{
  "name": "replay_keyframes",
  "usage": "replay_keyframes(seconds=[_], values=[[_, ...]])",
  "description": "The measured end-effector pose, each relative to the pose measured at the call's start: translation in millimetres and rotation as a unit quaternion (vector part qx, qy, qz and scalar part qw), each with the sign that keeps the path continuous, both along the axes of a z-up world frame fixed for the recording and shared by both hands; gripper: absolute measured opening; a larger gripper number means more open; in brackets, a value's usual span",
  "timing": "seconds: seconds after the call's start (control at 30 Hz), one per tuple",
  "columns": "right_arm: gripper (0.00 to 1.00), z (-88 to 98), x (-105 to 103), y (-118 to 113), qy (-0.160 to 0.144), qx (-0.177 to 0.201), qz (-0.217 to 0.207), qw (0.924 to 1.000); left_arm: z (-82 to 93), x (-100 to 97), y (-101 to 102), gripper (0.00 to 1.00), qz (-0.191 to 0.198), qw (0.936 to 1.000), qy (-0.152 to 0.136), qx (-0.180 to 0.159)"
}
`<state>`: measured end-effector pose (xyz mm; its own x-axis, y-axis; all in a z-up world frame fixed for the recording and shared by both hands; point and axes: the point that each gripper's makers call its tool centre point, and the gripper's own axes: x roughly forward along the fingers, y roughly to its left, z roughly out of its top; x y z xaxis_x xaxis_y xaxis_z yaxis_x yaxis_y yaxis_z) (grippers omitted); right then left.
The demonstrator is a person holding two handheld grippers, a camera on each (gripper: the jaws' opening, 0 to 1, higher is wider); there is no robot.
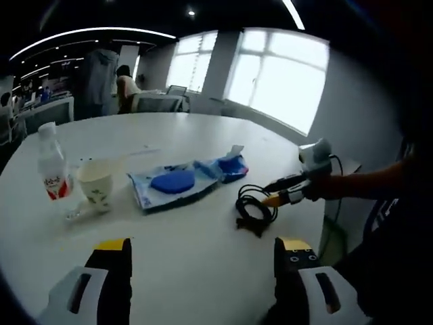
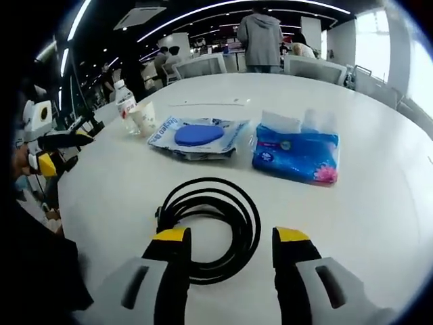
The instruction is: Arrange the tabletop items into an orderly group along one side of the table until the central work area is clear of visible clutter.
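Note:
A coiled black cable [image 2: 233, 203] lies on the white table [image 2: 379, 203], just ahead of my right gripper [image 2: 230, 245], whose jaws stand open over its near loop with nothing held. Beyond it lie a blue tissue pack [image 2: 295, 157] and a flat wipes pack with a blue lid [image 2: 199, 135]. A paper cup [image 2: 143, 118] and a small bottle [image 2: 124, 98] stand at the far left. My left gripper [image 1: 203, 252] is open above bare table; ahead of it are the bottle [image 1: 51, 166], cup [image 1: 95, 183], wipes pack [image 1: 172, 183], tissue pack [image 1: 232, 166] and cable [image 1: 254, 211], with the right gripper [image 1: 274, 195] at the coil.
A thin white strip [image 2: 210, 103] lies far across the table. Chairs [image 2: 203, 66] and standing people [image 2: 260, 34] are beyond the far edge. The left gripper [image 2: 61, 145] hangs at the table's left edge. Large windows [image 1: 284, 88] line the wall.

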<state>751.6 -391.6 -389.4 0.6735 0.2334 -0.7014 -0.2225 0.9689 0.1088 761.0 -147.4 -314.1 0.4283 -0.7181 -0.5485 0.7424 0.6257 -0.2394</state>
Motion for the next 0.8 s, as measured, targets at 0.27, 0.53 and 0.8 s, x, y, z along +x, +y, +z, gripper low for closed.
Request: replay_keyframes(seconds=[0.27, 0.53, 0.8], values=[[0.34, -5.0, -3, -6, -0.002, 0.014, -0.016, 0.9998, -16.5, 1.8, -59, 0.66, -0.043, 0.999, 0.003, 0.01], [0.26, -4.8, -3, -6, -0.017, 0.006, -0.021, 0.9996, -39.6, 7.5, -95, 0.53, -0.053, 0.9978, 0.023, 0.033], [0.17, -9.5, -8, -6, -0.009, -0.006, -0.042, 0.9991, -57.5, 7.1, -131, 0.41, -0.059, 0.9962, 0.053, 0.037]])
